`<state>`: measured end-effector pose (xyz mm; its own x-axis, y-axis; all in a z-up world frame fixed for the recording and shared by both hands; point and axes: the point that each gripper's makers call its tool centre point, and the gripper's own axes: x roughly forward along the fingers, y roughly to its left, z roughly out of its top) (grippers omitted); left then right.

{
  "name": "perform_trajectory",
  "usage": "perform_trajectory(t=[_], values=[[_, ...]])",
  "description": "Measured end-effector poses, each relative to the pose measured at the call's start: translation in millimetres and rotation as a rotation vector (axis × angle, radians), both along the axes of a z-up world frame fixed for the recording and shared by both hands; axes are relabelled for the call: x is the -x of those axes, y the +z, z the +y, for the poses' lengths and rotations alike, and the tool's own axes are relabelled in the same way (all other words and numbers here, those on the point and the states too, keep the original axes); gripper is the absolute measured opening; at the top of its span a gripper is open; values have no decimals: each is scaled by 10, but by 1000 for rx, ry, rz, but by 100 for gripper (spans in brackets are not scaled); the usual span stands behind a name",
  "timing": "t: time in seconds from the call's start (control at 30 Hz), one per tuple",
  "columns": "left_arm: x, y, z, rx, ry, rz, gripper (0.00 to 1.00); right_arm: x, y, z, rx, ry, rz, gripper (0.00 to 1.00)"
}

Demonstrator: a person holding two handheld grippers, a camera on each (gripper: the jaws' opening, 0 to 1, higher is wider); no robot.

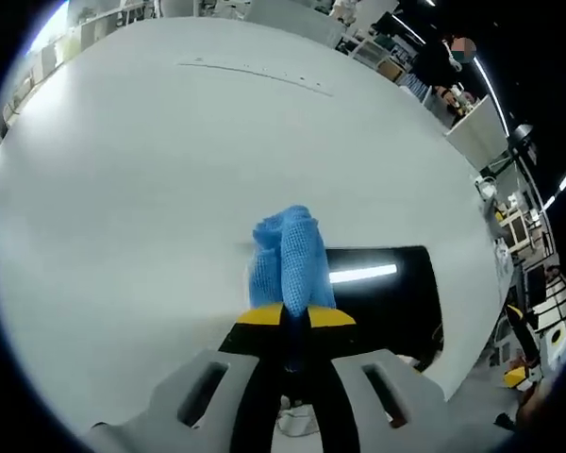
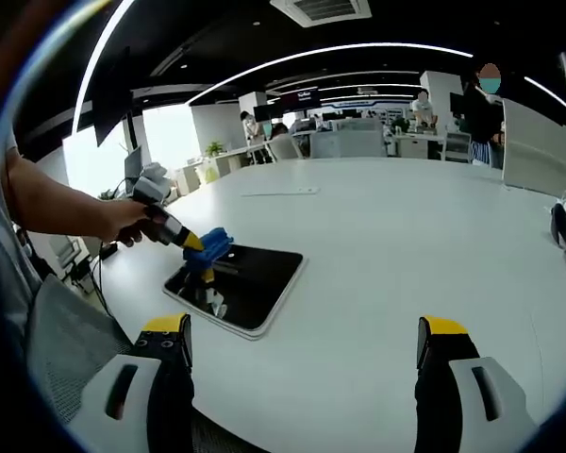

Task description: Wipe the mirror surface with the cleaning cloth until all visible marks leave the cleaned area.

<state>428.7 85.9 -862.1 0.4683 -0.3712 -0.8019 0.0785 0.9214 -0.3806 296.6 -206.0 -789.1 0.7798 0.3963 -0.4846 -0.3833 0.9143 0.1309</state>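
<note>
Where the left gripper view begins at six o'clock, the left tool (image 1: 294, 326) has its yellow-tipped jaws pressed together on a bunched blue cleaning cloth (image 1: 290, 261), which rises past the tips toward twelve o'clock. Just beyond and to the three o'clock side of the cloth lies the mirror (image 1: 396, 297), a dark rounded-corner slab flat on the white tabletop (image 1: 170, 160); its surface reflects a bright ceiling light strip. The cloth overlaps the mirror's nine o'clock edge, though whether it presses on the glass cannot be told from this view. Farther off, toward twelve o'clock, a thin ruler-like strip (image 1: 255, 74) lies on the tabletop, and desks and a standing person (image 1: 443, 61) sit past the far rim at one o'clock. In the right gripper view, the right tool (image 2: 302, 349) has its jaws spread wide at five and seven o'clock with nothing between them, hovering over the bare tabletop (image 2: 406, 245). Beyond them, at about nine o'clock from centre, the mirror (image 2: 250, 274) lies flat, and the left tool (image 2: 196, 247), held by a person's hand (image 2: 123, 222), brings the blue cleaning cloth (image 2: 210, 250) down at the mirror's nine o'clock end. Further back, office desks, chairs and people (image 2: 481, 104) stand under curved ceiling lights.
</note>
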Motion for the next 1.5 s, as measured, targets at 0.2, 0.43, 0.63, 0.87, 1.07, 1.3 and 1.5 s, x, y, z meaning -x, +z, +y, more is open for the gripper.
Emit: perform_trajectory(t=[0.2, 0.43, 0.63, 0.87, 1.07, 1.3, 1.5], values=[[-9, 1, -31, -6, -10, 4, 3, 1, -8, 3, 2, 4, 1, 98], [6, 5, -185, 5, -24, 26, 3, 7, -10, 16, -3, 8, 7, 98], [-23, 4, -331, -17, -74, 11, 3, 17, -23, 30, -12, 14, 17, 98], [-57, -9, -450, 7, -64, 38, 3, 25, -30, 48, -8, 24, 21, 98], [-89, -9, -549, 28, -58, 49, 3, 18, -26, 44, -19, 22, 20, 98], [-106, -8, -738, 26, -84, 46, 3, 16, -10, 45, -26, 19, 15, 98], [-108, -8, -922, 32, -108, 49, 3, 10, -7, 33, -29, 13, 11, 98]])
